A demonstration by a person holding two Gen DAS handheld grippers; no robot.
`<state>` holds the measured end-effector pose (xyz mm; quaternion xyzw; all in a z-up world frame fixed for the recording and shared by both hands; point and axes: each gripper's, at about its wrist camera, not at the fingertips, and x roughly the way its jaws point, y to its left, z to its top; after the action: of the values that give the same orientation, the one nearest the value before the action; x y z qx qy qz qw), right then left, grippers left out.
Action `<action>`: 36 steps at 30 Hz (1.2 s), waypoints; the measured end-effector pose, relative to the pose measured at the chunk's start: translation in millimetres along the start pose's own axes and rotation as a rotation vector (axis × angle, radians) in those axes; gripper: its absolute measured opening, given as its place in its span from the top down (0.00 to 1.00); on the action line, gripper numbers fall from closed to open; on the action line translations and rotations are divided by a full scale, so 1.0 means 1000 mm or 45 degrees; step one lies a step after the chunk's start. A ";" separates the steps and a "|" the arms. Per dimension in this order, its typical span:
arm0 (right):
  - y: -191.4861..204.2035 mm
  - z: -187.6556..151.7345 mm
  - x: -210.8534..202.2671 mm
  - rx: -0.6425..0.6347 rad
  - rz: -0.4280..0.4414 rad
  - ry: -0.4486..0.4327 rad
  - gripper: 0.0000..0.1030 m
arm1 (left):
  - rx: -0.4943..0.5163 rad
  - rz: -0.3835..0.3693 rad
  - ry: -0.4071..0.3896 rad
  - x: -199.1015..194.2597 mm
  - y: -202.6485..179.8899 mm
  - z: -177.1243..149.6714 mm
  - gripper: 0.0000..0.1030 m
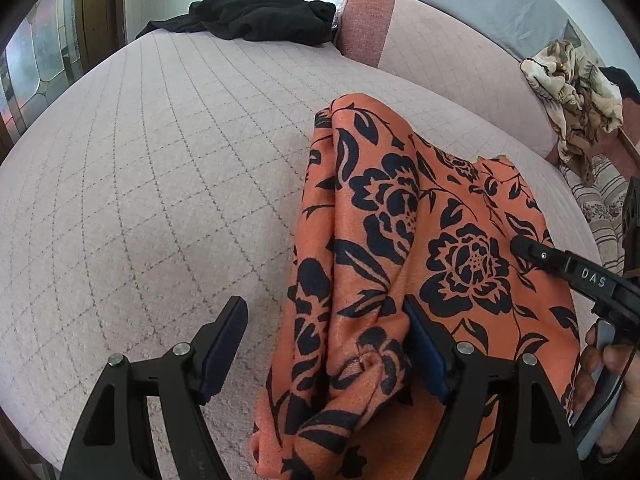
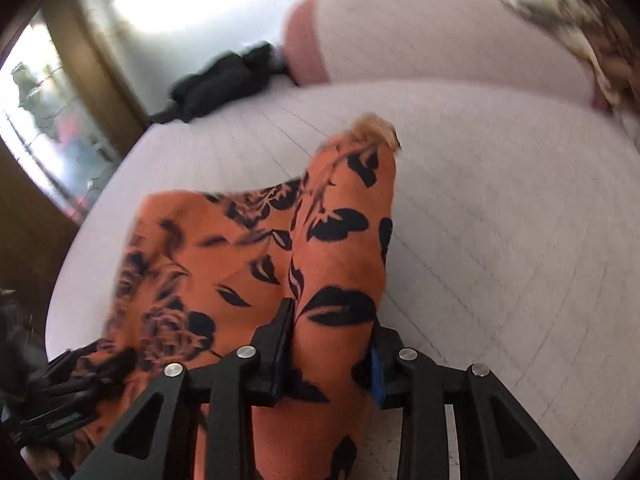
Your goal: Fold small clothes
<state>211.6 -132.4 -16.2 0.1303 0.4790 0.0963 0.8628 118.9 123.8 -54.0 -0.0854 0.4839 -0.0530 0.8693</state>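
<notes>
An orange cloth with a black flower print [image 1: 400, 248] lies bunched on the pale pink quilted sofa seat [image 1: 160, 184]. My left gripper [image 1: 326, 316] is open, with a fold of the cloth's left edge between its fingers, not pinched. My right gripper [image 2: 332, 332] is shut on a raised fold of the same orange cloth [image 2: 340, 264] and holds it up off the seat. The right gripper also shows in the left wrist view [image 1: 560, 264], over the cloth's right side. The right wrist view is blurred by motion.
A black garment [image 1: 260, 20] lies at the far end of the seat. A pink bolster [image 1: 372, 20] and backrest run along the right. A beige and brown patterned cloth [image 1: 576, 92] is heaped at the far right. A glass door [image 1: 36, 60] is on the left.
</notes>
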 end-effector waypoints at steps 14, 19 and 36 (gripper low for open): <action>0.066 -0.043 -0.089 -0.179 0.192 -0.151 0.28 | -0.212 -0.121 -0.020 -0.052 0.049 -0.034 0.35; 0.067 -0.066 -0.051 -0.183 0.183 -0.021 0.27 | -0.215 -0.131 0.035 -0.054 0.050 -0.038 0.46; 0.049 -0.072 -0.057 -0.105 0.359 -0.064 0.23 | -0.044 -0.218 0.223 0.049 0.015 0.105 0.74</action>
<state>118.5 -92.9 8.0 0.1632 0.4298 0.2328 0.8570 234.2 139.9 -43.5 -0.1364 0.5497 -0.1259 0.8145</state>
